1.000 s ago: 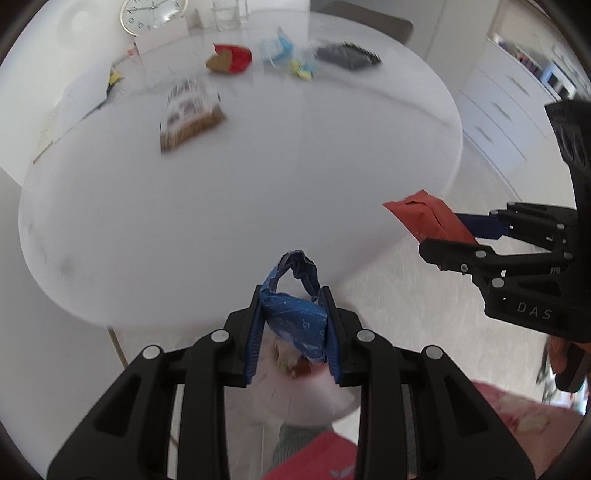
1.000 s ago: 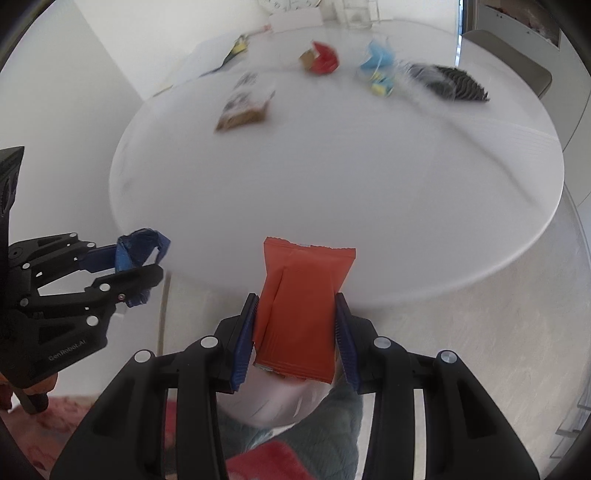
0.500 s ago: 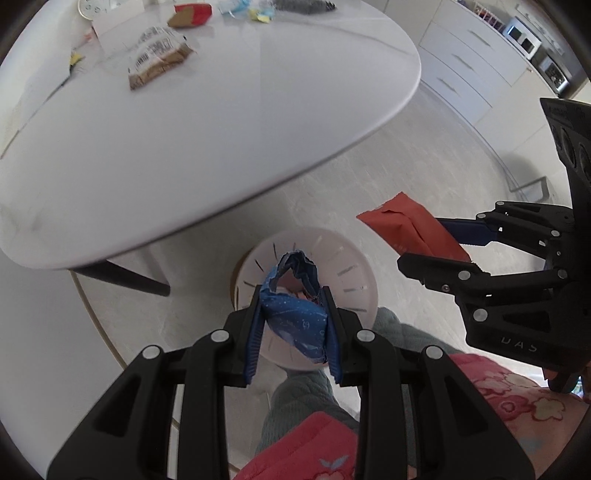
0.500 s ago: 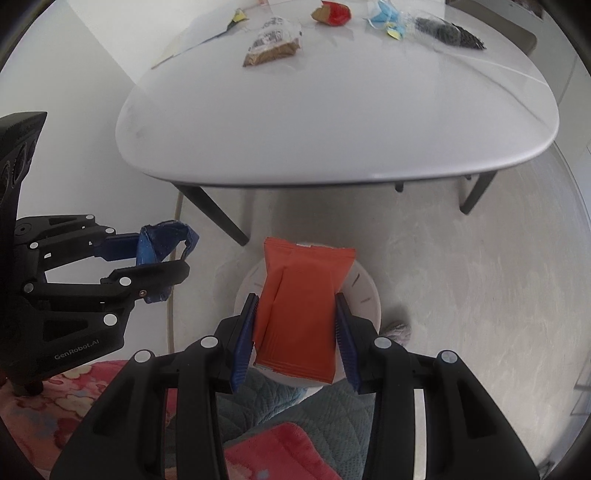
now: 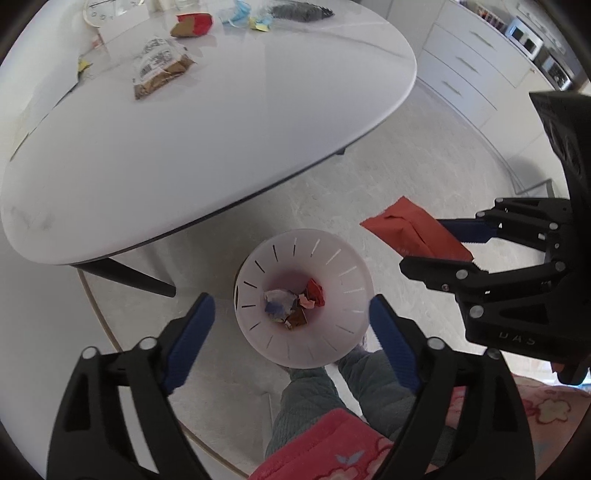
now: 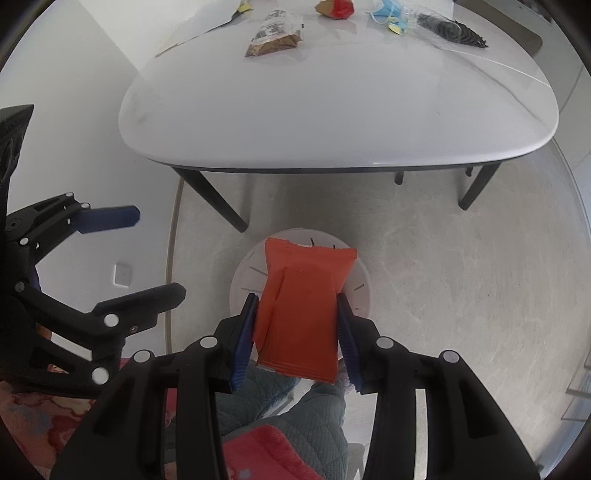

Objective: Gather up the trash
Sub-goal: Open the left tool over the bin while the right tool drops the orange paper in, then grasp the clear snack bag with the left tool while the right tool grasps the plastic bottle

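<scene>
We are holding the left gripper (image 5: 288,314) pointed steeply down over the white bin (image 5: 347,332), which is standing on the floor directly beneath and between its blue pads (image 5: 192,332). Its jaws are opening wide with nothing between them, so this gripper is released. Down in the bottom of the bin, crumpled wrappers (image 5: 295,302) in red, blue, white and brown are lying in a small heap.

We are keeping the right gripper (image 6: 297,325) clenched on a red snack packet (image 6: 303,306), both pads pressing against the packet's long edges. The packet is sticking out ahead of the fingertips and hanging above the near side of the bin, not touching it. In the left wrist view this gripper is sitting just to the right of the left one, with the packet's free end reaching toward the bin's rim.

Beyond both grippers, the white desk (image 6: 332,122) is carrying more trash at its far side, well apart from us: a brown and clear snack bag (image 6: 273,37), a red and tan wrapper (image 6: 334,7), a light blue wrapper with yellow bits (image 6: 391,14), and a clear bag of dark contents (image 6: 450,26). The person's quilted grey-green trouser legs (image 5: 314,398) are showing below the grippers.
</scene>
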`<state>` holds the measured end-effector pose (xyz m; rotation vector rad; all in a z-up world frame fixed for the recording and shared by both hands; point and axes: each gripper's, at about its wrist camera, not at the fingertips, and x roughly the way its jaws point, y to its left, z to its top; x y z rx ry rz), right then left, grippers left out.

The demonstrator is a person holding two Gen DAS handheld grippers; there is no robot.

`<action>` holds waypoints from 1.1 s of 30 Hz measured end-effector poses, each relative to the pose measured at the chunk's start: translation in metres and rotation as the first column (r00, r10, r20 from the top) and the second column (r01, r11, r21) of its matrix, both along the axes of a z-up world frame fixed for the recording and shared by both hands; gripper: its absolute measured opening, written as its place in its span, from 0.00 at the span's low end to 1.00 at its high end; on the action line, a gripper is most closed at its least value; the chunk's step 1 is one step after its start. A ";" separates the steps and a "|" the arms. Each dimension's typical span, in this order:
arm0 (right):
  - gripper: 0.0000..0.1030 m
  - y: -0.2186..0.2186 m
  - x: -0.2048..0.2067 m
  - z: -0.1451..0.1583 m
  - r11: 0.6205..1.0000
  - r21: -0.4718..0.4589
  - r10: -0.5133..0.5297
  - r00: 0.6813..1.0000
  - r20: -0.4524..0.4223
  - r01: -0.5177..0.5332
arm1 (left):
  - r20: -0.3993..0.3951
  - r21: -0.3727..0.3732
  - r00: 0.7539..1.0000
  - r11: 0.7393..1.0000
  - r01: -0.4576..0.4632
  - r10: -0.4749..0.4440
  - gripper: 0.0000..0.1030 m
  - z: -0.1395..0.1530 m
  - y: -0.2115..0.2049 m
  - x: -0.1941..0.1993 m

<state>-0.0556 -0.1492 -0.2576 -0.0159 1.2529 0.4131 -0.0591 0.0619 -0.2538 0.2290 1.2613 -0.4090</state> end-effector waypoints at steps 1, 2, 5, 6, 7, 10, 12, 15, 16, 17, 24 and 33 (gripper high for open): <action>0.42 0.000 0.000 0.000 1.000 0.002 0.003 1.000 -0.001 -0.003 | 0.000 0.005 1.000 1.000 -0.011 0.011 0.81 0.000 0.000 0.000; 0.42 -0.001 -0.001 0.000 1.000 0.007 0.009 1.000 -0.004 -0.009 | 0.000 0.013 1.000 1.000 -0.026 0.026 0.81 0.001 0.000 0.001; 0.42 0.001 -0.001 0.000 0.999 0.007 0.031 1.000 -0.003 -0.031 | 0.007 0.021 0.998 0.998 -0.065 0.065 0.82 0.005 0.006 0.002; 0.42 0.001 -0.002 0.000 0.999 0.010 0.037 0.999 -0.006 -0.037 | 0.010 0.021 0.996 0.996 -0.092 0.092 0.83 0.007 0.010 0.004; 0.43 0.003 -0.001 -0.001 0.999 0.016 0.049 0.999 -0.011 -0.049 | 0.012 0.019 0.994 0.994 -0.107 0.107 0.85 0.007 0.013 0.003; 0.79 0.009 -0.002 -0.003 0.997 0.027 0.079 0.996 -0.030 -0.078 | 0.024 0.004 0.987 0.987 -0.161 0.161 0.87 0.013 0.022 0.004; 0.96 0.009 -0.002 -0.002 0.998 -0.003 0.059 0.998 -0.015 -0.059 | 0.031 0.000 0.984 0.984 -0.177 0.176 0.87 0.016 0.025 0.004; 0.97 0.008 0.001 0.002 0.999 -0.029 0.043 0.999 -0.002 -0.043 | 0.035 0.001 0.981 0.982 -0.190 0.190 0.88 0.018 0.028 0.008; 0.97 0.006 0.003 0.002 0.999 -0.028 0.032 0.999 -0.006 -0.032 | 0.035 0.001 0.981 0.981 -0.192 0.192 0.88 0.019 0.029 0.009; 0.97 0.003 0.005 0.003 0.999 -0.029 0.017 1.000 -0.006 -0.017 | 0.036 0.001 0.980 0.981 -0.193 0.193 0.88 0.019 0.030 0.010; 0.97 -0.016 0.016 0.008 0.997 -0.018 -0.076 0.997 -0.007 0.076 | 0.052 0.001 0.980 0.982 -0.191 0.191 0.88 0.024 0.036 0.016; 0.97 -0.022 0.029 0.035 0.989 -0.019 -0.148 0.987 0.064 0.150 | 0.100 -0.023 0.969 0.974 -0.224 0.225 0.92 0.040 0.057 0.041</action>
